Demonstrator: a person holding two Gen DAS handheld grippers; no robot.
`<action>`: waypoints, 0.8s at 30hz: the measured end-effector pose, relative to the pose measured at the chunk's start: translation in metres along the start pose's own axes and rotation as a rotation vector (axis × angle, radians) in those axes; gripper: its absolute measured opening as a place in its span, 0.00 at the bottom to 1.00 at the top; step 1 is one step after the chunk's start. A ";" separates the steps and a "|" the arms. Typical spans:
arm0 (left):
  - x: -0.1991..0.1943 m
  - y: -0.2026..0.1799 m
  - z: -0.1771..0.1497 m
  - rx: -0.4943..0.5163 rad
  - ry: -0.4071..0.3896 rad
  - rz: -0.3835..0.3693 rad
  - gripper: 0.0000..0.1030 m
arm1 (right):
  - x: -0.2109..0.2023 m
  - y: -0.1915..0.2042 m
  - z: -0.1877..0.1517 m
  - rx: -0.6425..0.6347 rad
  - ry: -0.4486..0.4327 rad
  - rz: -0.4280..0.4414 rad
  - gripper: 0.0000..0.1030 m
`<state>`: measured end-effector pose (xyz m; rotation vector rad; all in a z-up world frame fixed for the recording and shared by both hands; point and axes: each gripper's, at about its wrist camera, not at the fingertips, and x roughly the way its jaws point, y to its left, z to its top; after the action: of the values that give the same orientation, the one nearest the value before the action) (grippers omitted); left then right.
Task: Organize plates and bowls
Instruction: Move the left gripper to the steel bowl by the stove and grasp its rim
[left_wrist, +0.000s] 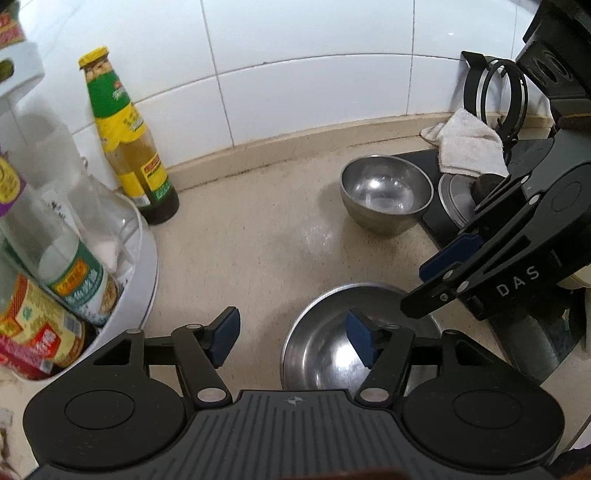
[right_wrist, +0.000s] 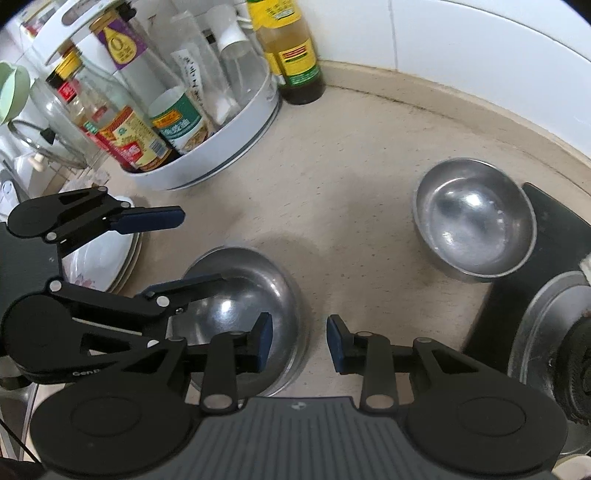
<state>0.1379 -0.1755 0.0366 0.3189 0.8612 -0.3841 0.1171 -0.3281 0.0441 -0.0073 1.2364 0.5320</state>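
At the far left we see a white round rack (right_wrist: 236, 136) crowded with sauce bottles and jars, and just beside it, against the tiled wall, a tall bottle with a green and yellow label (left_wrist: 125, 136) standing upright on the beige desk (left_wrist: 258, 229). In the right wrist view a stack of plates (right_wrist: 110, 266) lies near the left edge, a white patterned plate on top; we cannot count the ones beneath.

Next comes our left gripper (left_wrist: 291, 338), its blue-padded fingers spread wide and holding nothing. Its right finger (left_wrist: 364, 341) hangs over the large steel bowl (left_wrist: 321, 354), which sits upright on the desk close in front of us; the left finger is over bare desk. From the right wrist camera the same gripper appears with one finger above the plates and the other above the bowl's rim.

Our right gripper (right_wrist: 299, 343) is open to a middling width, empty, with its left finger over the large bowl's edge and its right finger over the desk.

Farther right, well apart from the large bowl, a smaller steel bowl (left_wrist: 386, 194) stands upright, touching the edge of the black stove (right_wrist: 546, 236). A white cloth (left_wrist: 467, 147) lies crumpled on the stove near the wall.
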 end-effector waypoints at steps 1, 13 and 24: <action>0.000 -0.001 0.003 0.007 -0.005 0.000 0.69 | -0.002 -0.003 0.000 0.009 -0.007 -0.002 0.31; 0.037 -0.016 0.055 0.099 -0.028 -0.014 0.76 | -0.031 -0.061 0.012 0.156 -0.099 -0.128 0.32; 0.100 -0.024 0.097 0.190 0.017 -0.054 0.76 | -0.005 -0.123 0.036 0.291 -0.099 -0.180 0.38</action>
<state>0.2510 -0.2575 0.0154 0.4757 0.8530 -0.5160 0.1960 -0.4276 0.0271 0.1504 1.1927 0.1911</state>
